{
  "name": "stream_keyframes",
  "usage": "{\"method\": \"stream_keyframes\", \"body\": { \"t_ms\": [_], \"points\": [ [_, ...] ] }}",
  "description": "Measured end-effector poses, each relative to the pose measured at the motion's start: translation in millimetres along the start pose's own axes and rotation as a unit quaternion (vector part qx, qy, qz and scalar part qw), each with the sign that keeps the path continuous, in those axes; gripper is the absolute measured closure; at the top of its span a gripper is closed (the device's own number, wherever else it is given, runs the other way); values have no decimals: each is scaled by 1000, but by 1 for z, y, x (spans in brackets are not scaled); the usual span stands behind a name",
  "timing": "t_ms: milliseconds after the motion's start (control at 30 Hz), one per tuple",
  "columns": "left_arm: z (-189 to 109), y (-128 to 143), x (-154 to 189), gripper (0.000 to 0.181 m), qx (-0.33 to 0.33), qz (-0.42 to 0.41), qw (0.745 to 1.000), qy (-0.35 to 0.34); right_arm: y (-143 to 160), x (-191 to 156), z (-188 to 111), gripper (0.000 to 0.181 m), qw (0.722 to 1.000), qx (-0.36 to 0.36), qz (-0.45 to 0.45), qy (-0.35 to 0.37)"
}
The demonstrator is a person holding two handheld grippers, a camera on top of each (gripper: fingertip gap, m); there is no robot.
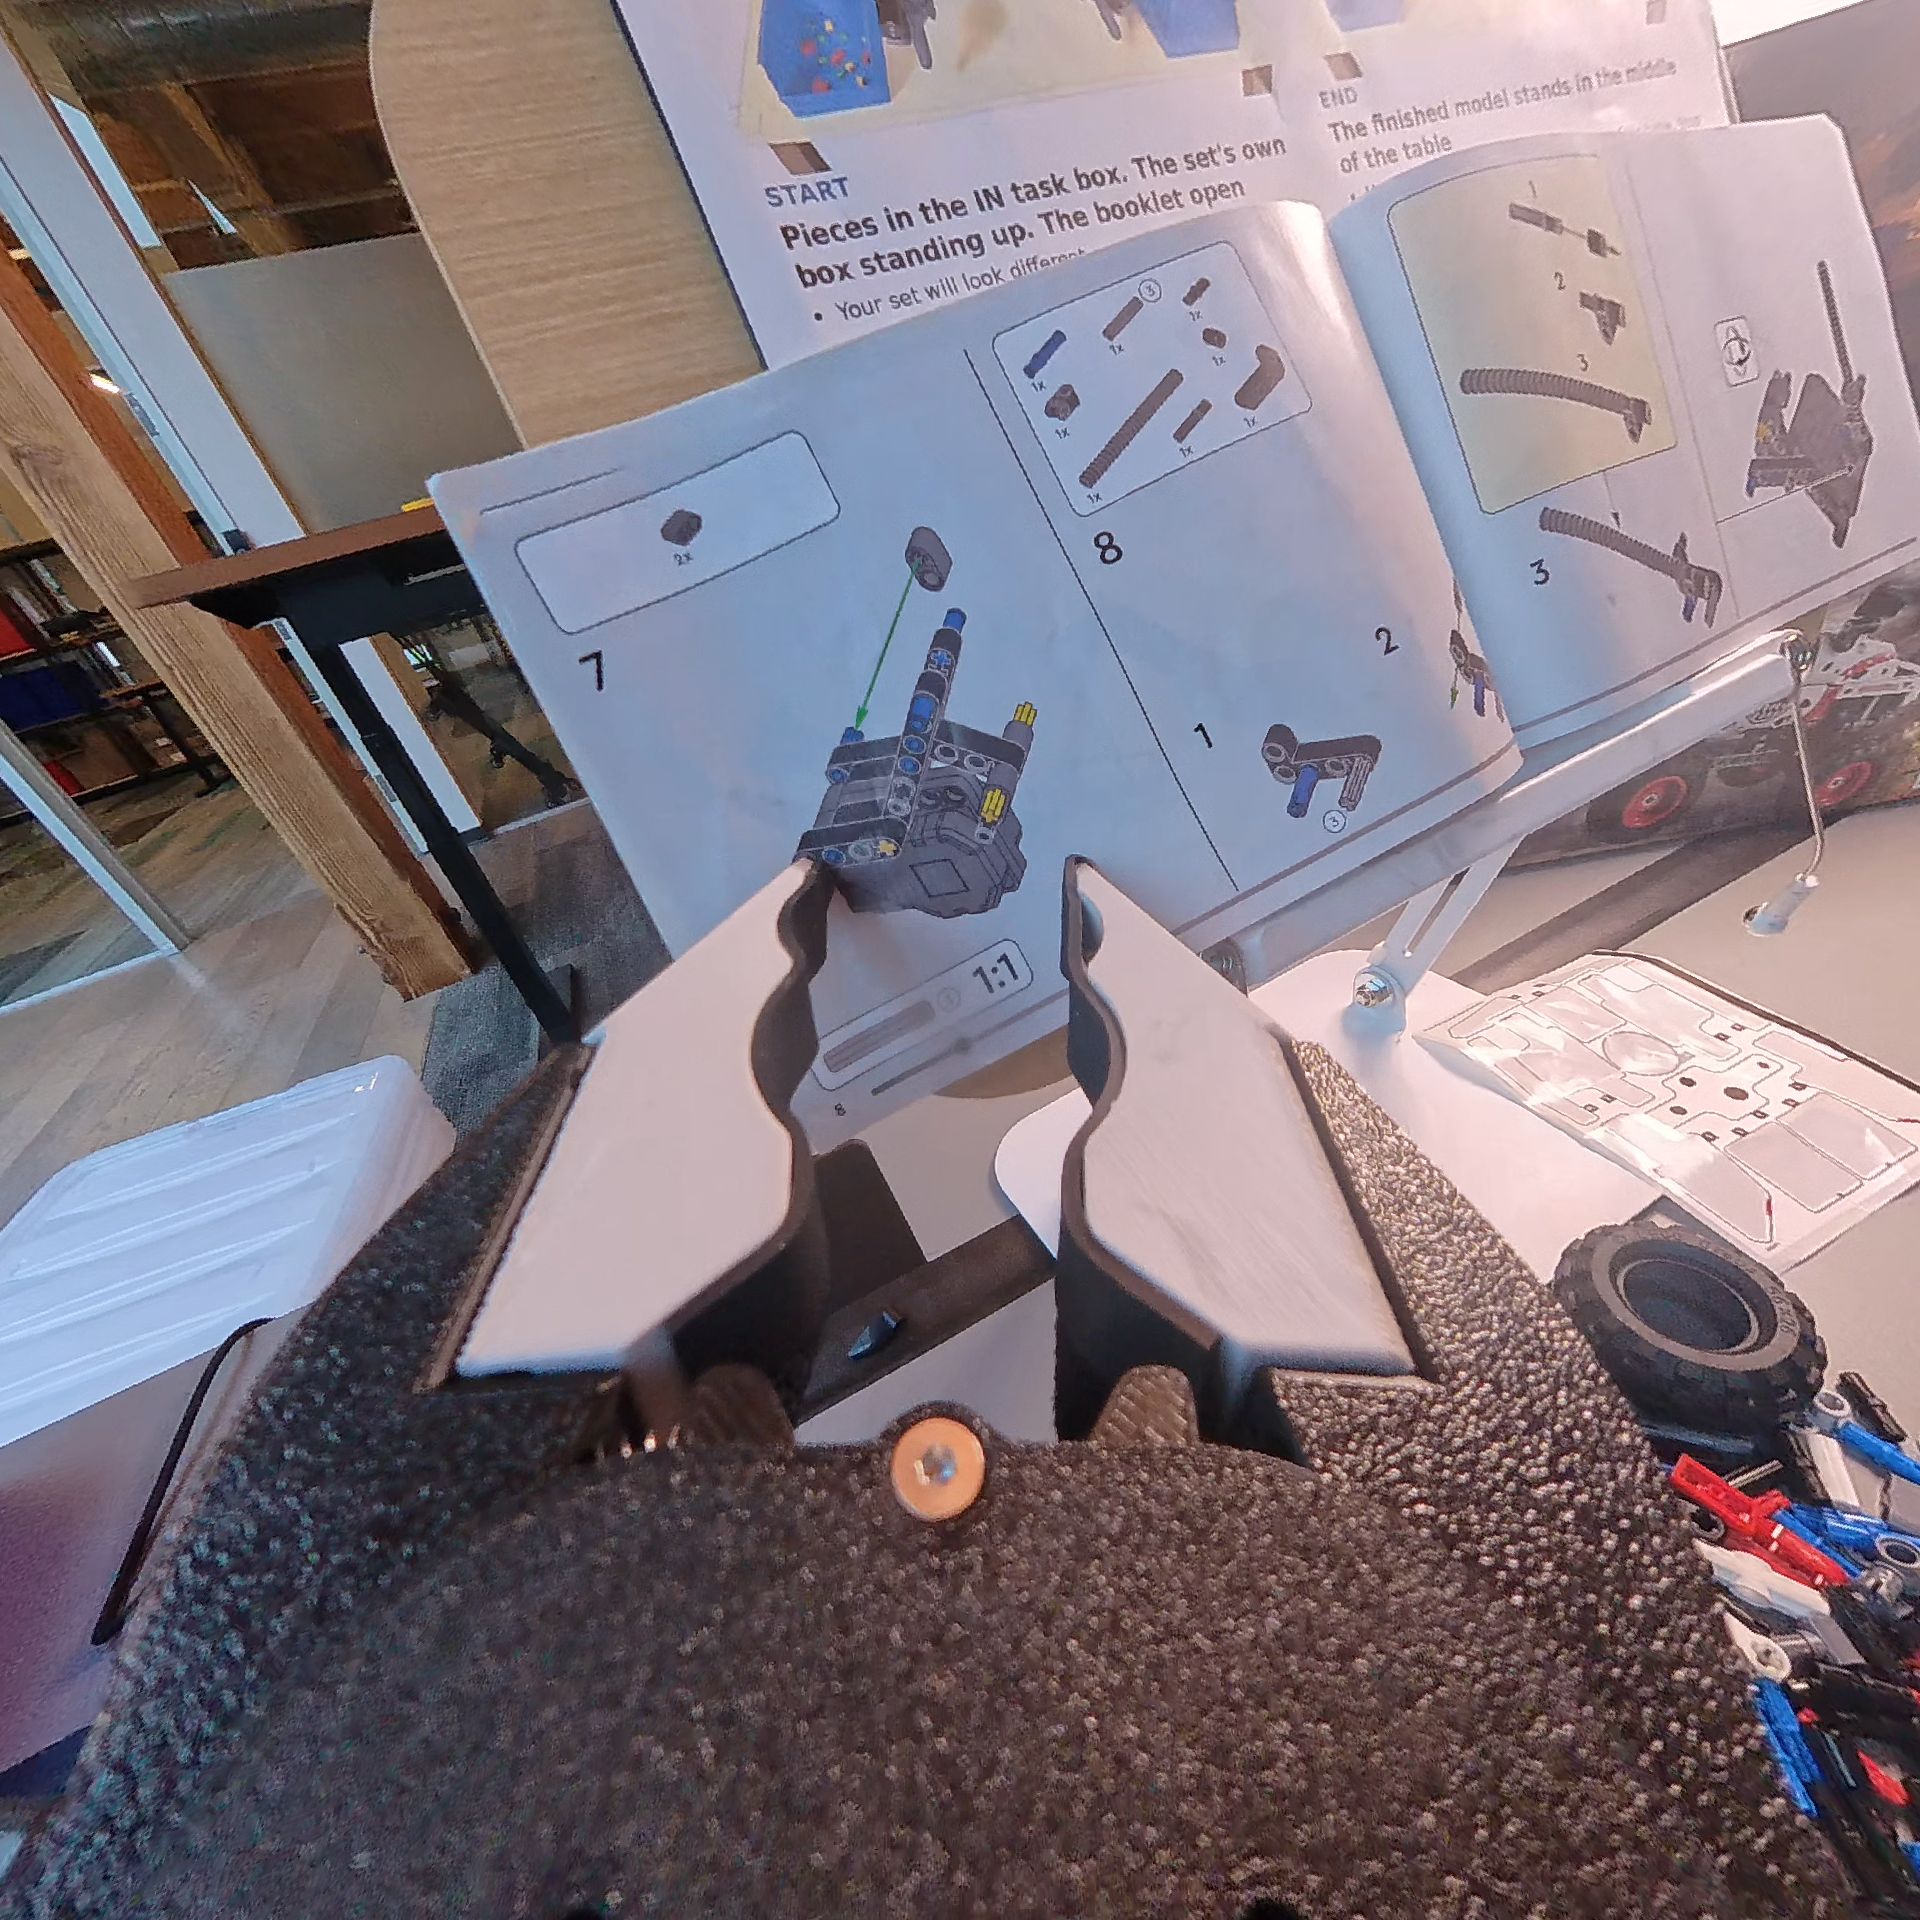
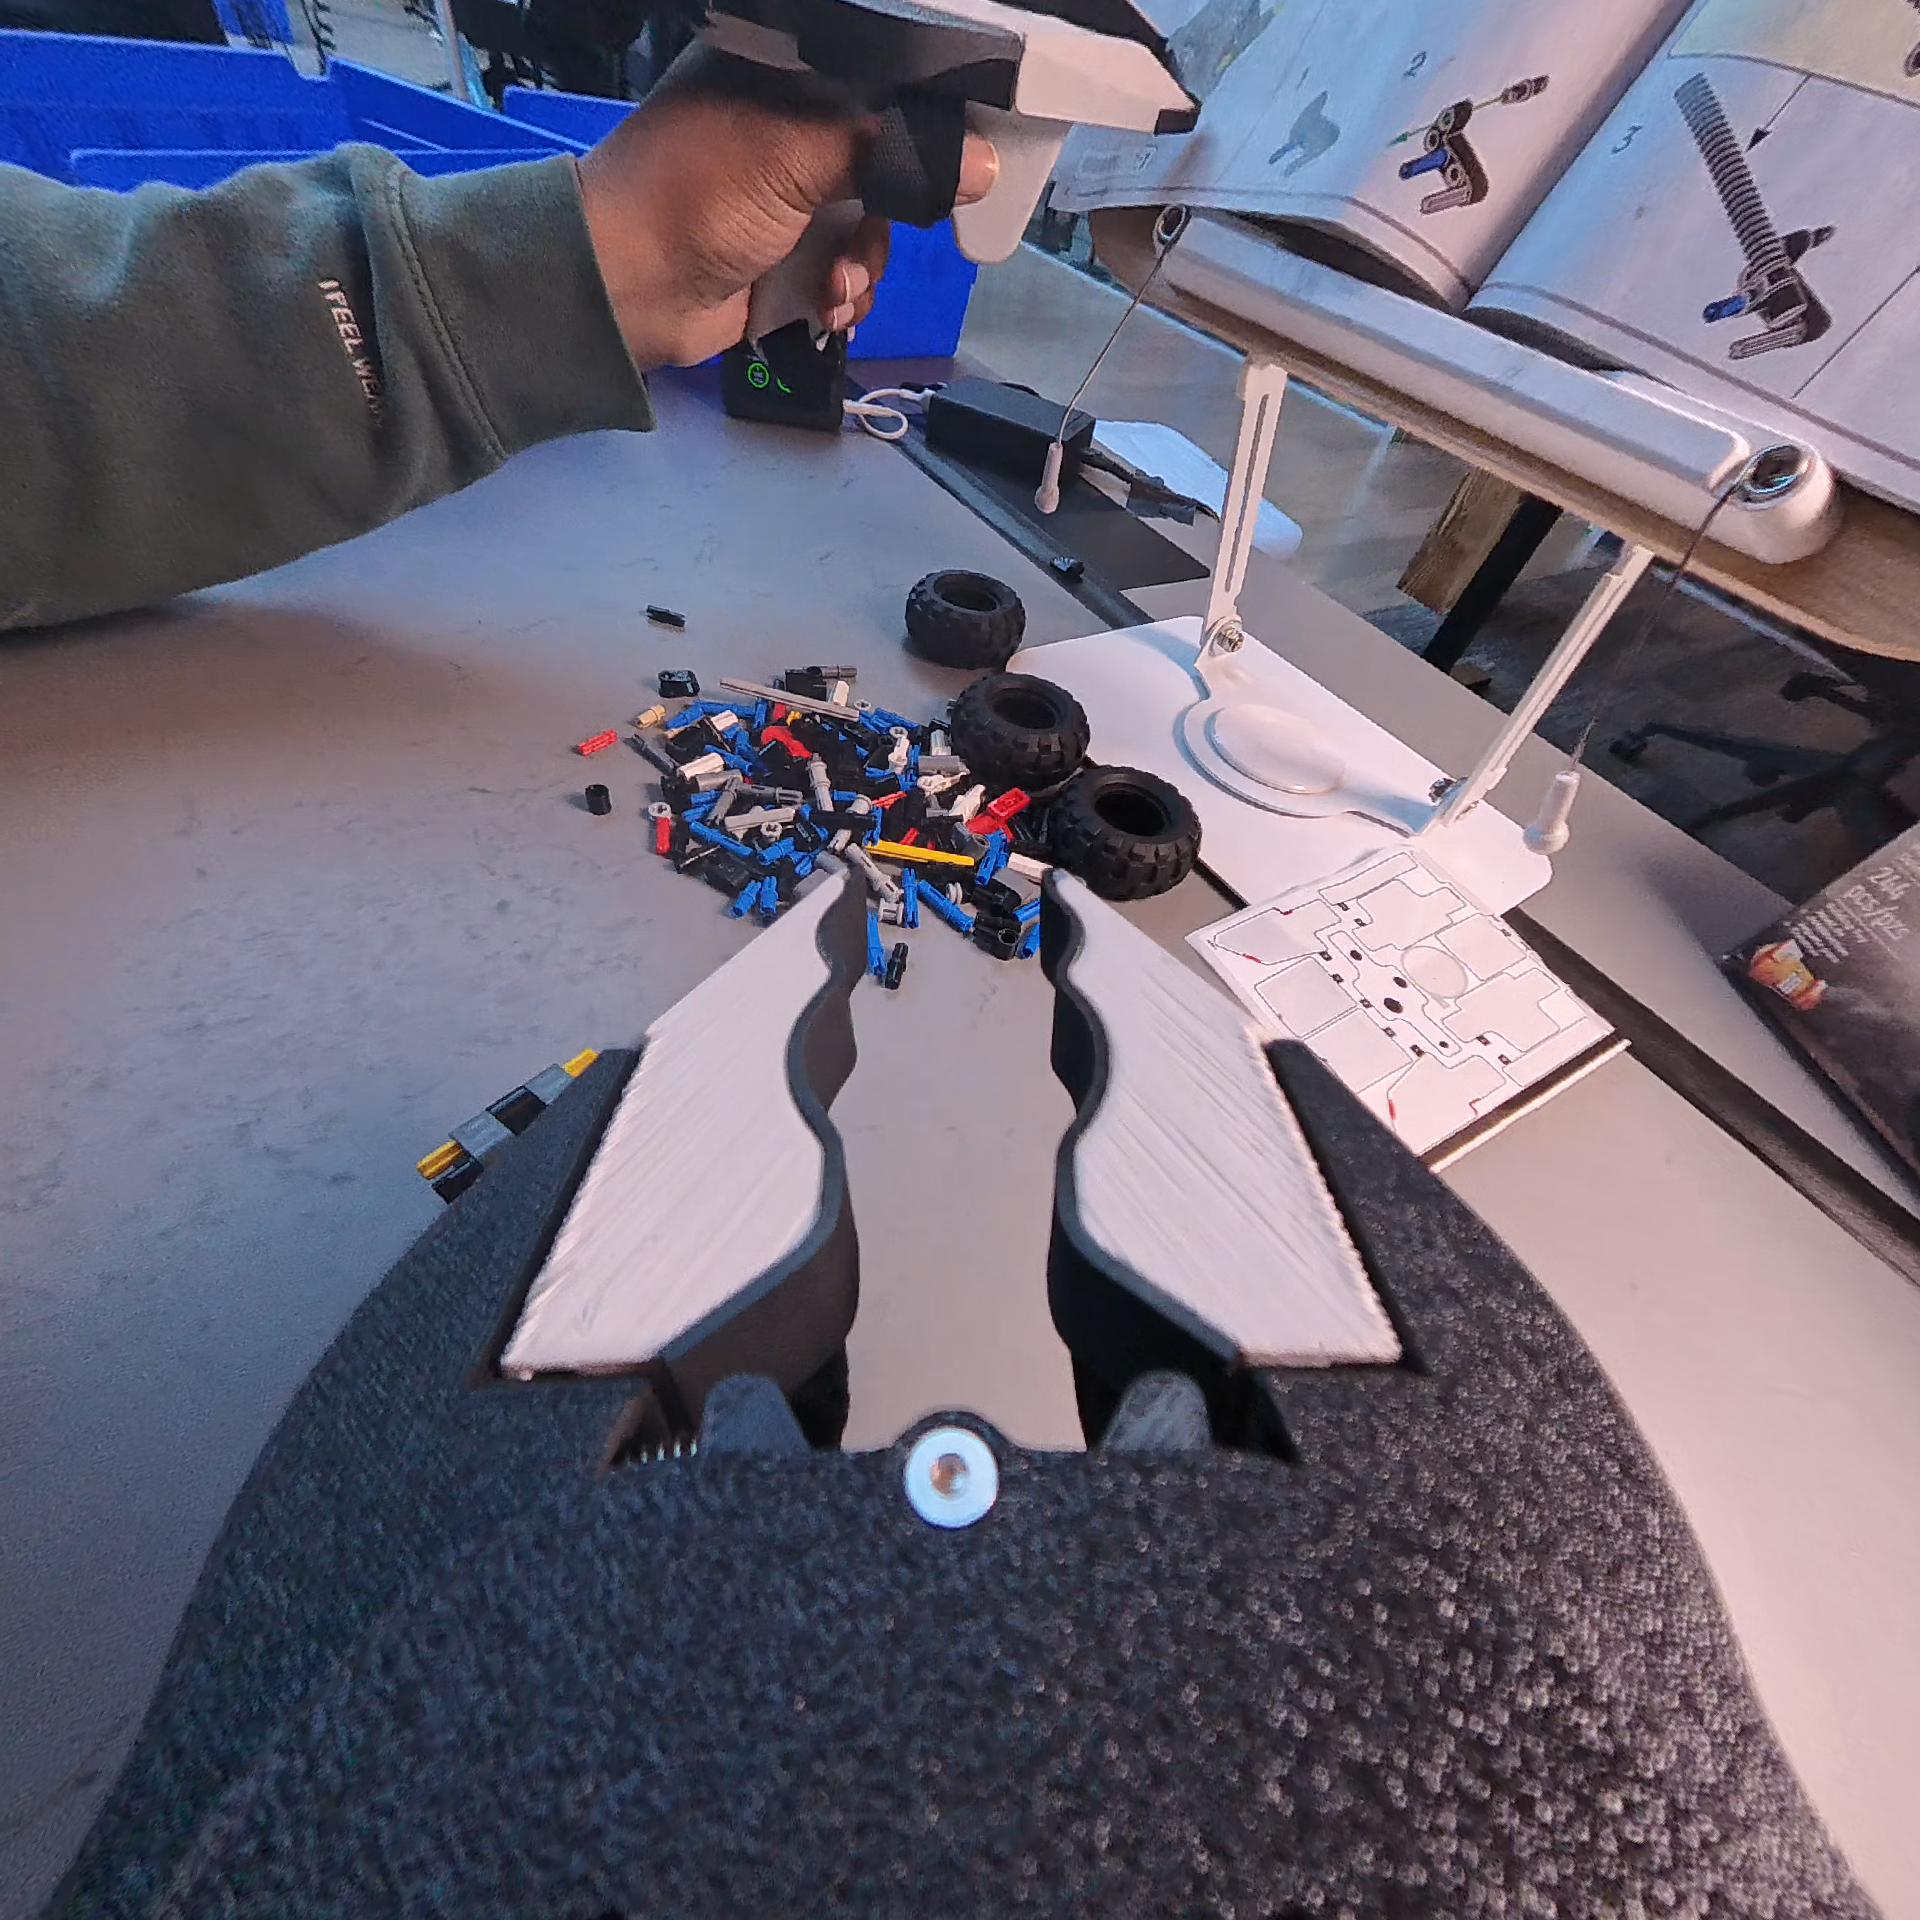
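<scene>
Parts pile [image 2: 831,810] just ahead of right gripper [image 2: 951,904] (empty)

Both grippers empty, one raised, one low

Left gripper [image 1: 940,883] gapes before the open booklet [image 1: 935,623]; right gripper [image 2: 951,894], also parted, hovers over the brick pile [image 2: 821,800] beside three tyres [image 2: 1018,727].

The left gripper [image 1: 940,883] is raised, fingers parted and empty, gripped by a hand [image 2: 727,208] in a green sleeve [image 2: 260,353], while the right gripper [image 2: 951,894] points downward, likewise parted and empty.
</scene>
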State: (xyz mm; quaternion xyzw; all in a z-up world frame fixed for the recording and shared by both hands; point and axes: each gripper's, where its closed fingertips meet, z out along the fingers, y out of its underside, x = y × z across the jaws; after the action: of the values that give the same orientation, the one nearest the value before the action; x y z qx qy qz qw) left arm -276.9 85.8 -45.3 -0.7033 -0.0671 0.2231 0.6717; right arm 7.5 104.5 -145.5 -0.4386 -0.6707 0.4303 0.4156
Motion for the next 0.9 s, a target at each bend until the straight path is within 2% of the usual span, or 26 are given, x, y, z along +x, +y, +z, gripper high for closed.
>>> {"method": "stream_keyframes", "body": {
  "t_ms": [200,500,767,900],
  "points": [
    [0,1,5,135,-4,-3,1000,10,9,-6,6,149,1000,-17,-21,-2],
    [3,-1,18,134,-3,-4,1000,30,11,2,14,149,1000,-12,3,17],
    [4,-5,25,134,1,-5,999,38,-53,44,54,149,995,63,18,69],
    [3,-7,26,134,3,-7,999,40,-97,74,85,137,989,92,5,116]
  ]
}}
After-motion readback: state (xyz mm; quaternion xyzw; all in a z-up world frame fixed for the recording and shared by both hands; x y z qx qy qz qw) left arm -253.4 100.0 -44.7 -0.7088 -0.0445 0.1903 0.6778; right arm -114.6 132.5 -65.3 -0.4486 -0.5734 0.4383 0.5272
